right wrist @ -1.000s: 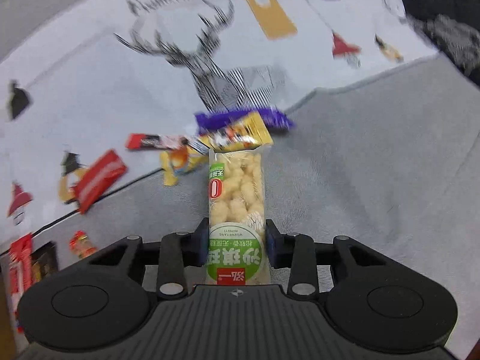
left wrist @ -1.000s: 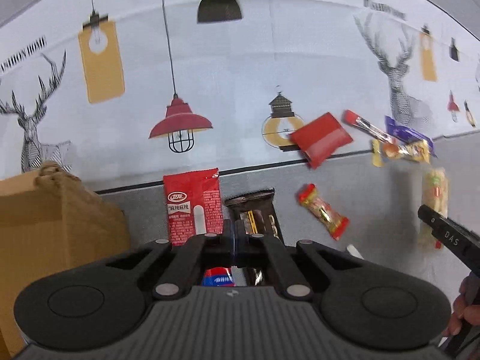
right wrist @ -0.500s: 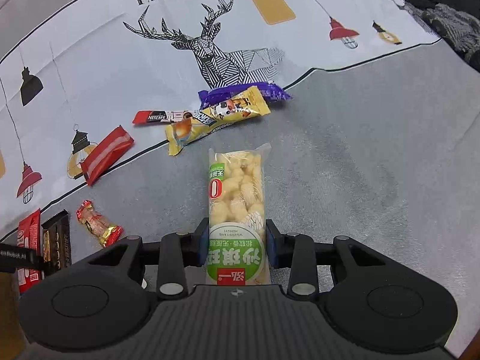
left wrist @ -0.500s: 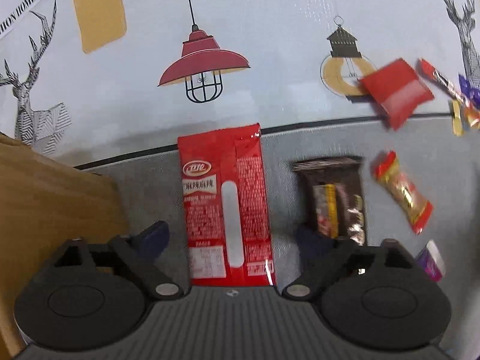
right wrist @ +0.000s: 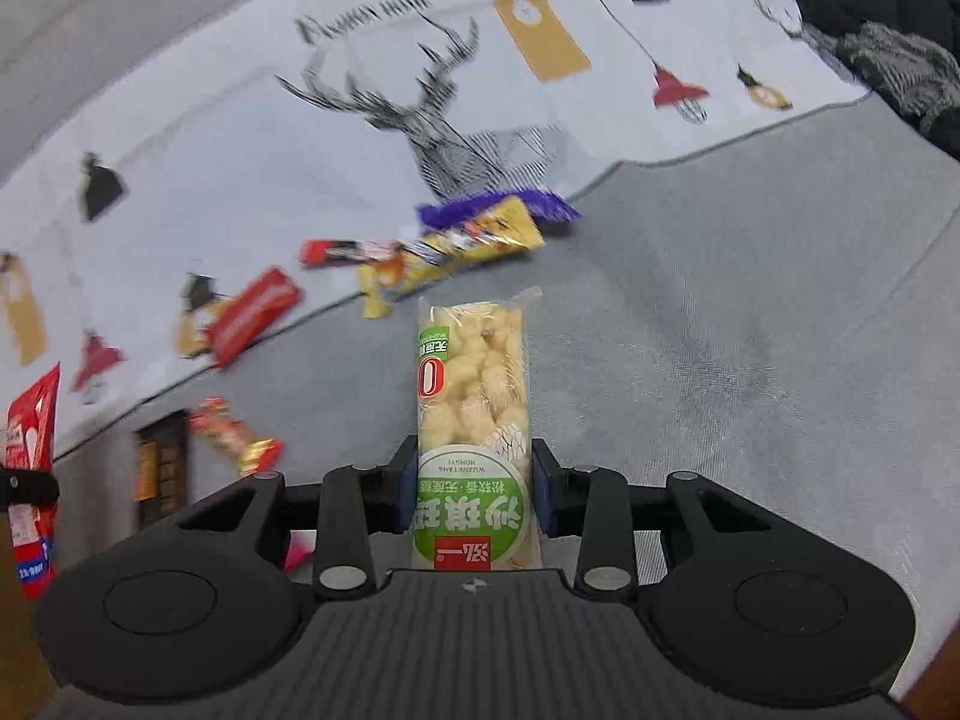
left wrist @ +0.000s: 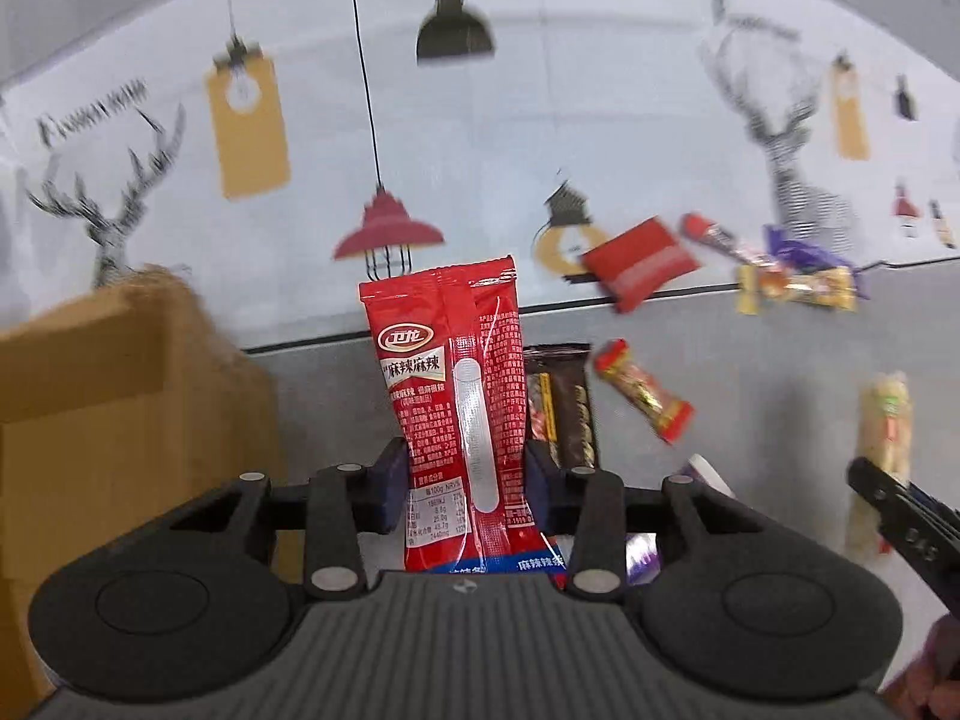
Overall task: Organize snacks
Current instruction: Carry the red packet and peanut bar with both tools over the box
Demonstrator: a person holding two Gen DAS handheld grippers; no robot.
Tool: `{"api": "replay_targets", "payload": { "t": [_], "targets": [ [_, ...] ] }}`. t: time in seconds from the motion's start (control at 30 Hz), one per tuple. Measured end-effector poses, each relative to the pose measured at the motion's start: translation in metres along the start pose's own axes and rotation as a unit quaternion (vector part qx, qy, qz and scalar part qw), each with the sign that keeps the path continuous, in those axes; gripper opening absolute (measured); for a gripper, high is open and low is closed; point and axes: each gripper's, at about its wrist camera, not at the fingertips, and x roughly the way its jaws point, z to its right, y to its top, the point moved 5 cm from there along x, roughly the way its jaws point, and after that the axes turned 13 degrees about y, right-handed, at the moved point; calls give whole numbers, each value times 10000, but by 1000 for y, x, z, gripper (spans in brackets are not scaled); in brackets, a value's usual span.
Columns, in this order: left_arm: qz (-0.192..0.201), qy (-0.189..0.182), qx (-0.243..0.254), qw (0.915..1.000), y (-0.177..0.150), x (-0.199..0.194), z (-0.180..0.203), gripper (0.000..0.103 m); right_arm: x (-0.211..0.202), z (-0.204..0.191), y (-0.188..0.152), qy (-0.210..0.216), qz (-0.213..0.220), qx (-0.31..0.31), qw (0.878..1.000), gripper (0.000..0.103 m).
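My left gripper (left wrist: 465, 492) has a red spicy-snack packet (left wrist: 444, 360) between its jaws, which are closing on it. The pads press its lower part, and it stands up off the grey cloth. The same packet shows at the left edge of the right wrist view (right wrist: 30, 438). My right gripper (right wrist: 474, 498) is shut on a clear pack of pale puffed snack with a green label (right wrist: 474, 372), held above the cloth. That gripper (left wrist: 900, 516) and its pack (left wrist: 885, 420) also appear at the right of the left wrist view.
A brown cardboard box (left wrist: 120, 390) stands just left of the left gripper. On the cloth lie a dark brown packet (left wrist: 564, 402), a red-gold candy (left wrist: 642, 399), a flat red packet (left wrist: 639, 264) and a pile of stick packs (left wrist: 792, 282). Dark clothing (right wrist: 888, 12) lies far right.
The left gripper went from shut and empty to wide open over the red packet, then closed on it and lifted it. The right gripper kept its hold on the pale pack.
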Motion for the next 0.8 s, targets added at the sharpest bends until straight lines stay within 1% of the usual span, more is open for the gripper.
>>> {"api": "replay_targets", "payload": {
  "t": [0.1,0.2,0.33,0.47,0.57,0.8],
  "targets": [
    [212,-5,-1,9998,-16,-40,-9,44,-38,-22,-7,233,220,-70,9995,38],
    [414,51,-54,9991,-40,-81,-28,45,-79,-46,-19,465,426,-163,9979,38],
    [552,33,-173,9983,-73,-122,-58,44,-129,-83,-40,889,530,-292,9942,38],
    [714,66,-294,9970,-112,-161,-90,44,-169,-122,-67,1262,540,-574,9889,38],
    [734,97,-413,9964,-139,-179,-115,45,-197,-151,-92,1533,492,-800,9837,38],
    [868,273,-669,9936,-207,-213,-166,44,-237,-210,-163,2042,242,-1415,9683,38]
  ]
}}
